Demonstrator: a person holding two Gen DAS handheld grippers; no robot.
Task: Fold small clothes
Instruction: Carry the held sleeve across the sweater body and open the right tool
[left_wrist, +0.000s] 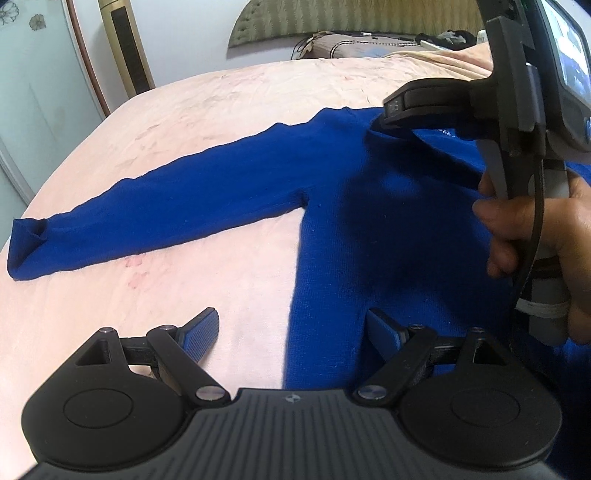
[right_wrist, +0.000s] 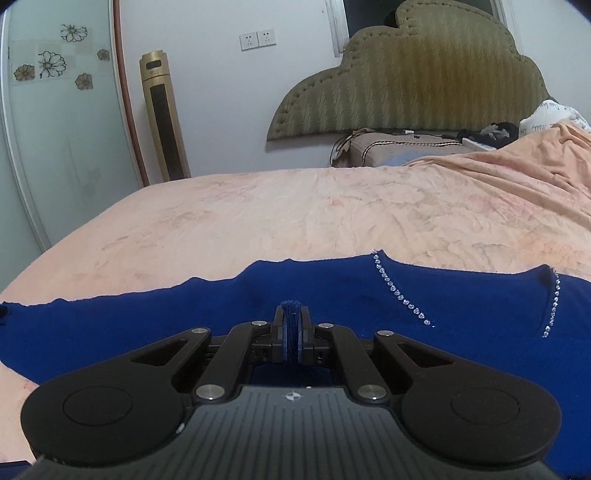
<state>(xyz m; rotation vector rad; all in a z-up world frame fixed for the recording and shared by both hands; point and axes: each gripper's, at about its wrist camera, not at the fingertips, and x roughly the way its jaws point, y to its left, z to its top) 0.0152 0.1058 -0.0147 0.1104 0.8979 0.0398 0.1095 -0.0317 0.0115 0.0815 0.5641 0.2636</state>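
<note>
Blue knit fills the near ground of both views: a sweater (left_wrist: 388, 229) lies spread flat on a pale pink bedspread (left_wrist: 229, 110). Closest in the left wrist view, the left gripper (left_wrist: 291, 332) hovers over the sweater's side edge with its jaws spread wide apart, nothing between them; one blue-padded finger is over the bare bedspread, the other over the sweater's body. Beyond it, one sleeve (left_wrist: 155, 210) stretches out straight to the left across the bed, its cuff turned slightly at the end. To the right, a hand (left_wrist: 546, 236) grips the handle of the right gripper (left_wrist: 384, 123), whose tip is down on the fabric near the shoulder.

In the right wrist view, the right gripper (right_wrist: 292, 328) is clamped on a pinched ridge of the sweater (right_wrist: 461, 332), blue cloth bulging up between the closed pads. Just past it to the right, the neckline is trimmed with a row of small clear beads (right_wrist: 399, 291). Further on, the bedspread (right_wrist: 295, 214) runs back, creased, to a rumpled orange blanket (right_wrist: 535, 162) on the right and a brown pillow (right_wrist: 399, 147). Behind these stand a padded olive headboard (right_wrist: 417, 77), a tall gold tower appliance (right_wrist: 164, 114) by the white wall, and a glass door with flower stickers (right_wrist: 48, 62).
</note>
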